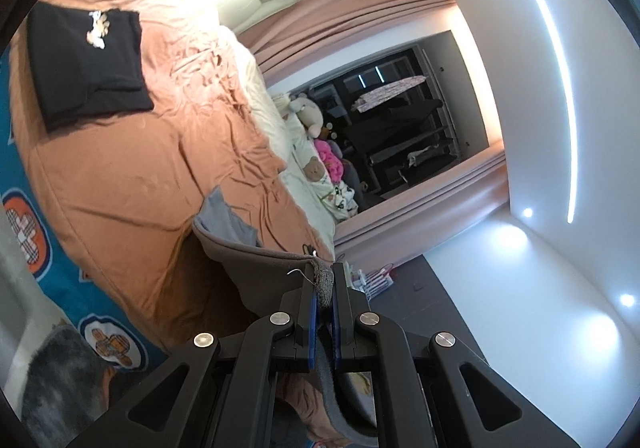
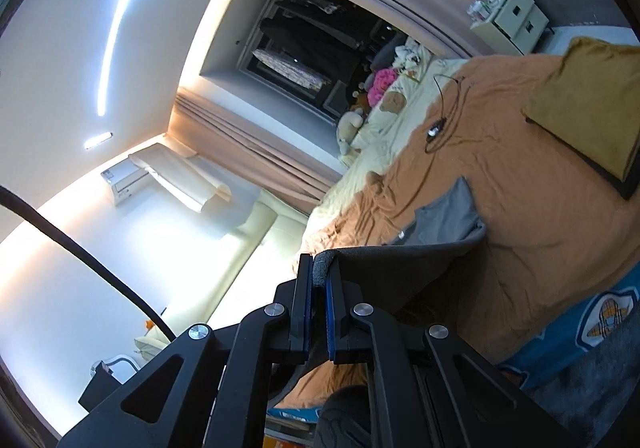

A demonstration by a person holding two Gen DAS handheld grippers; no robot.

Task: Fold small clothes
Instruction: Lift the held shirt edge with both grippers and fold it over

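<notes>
1. An edge of the grey garment is clamped between the jaws of the left gripper; ribbed hem fabric is pinched at the pads.
2. The opposite end of the same hem is clenched by the right gripper, so the cloth is held stretched, sagging beyond the jaws onto the orange bedsheet.
3. A black folded garment is seen far ahead and left of the left jaws; that piece is judged finished.
4. The grey piece is judged unfolded: laying flat and folding remain.
</notes>
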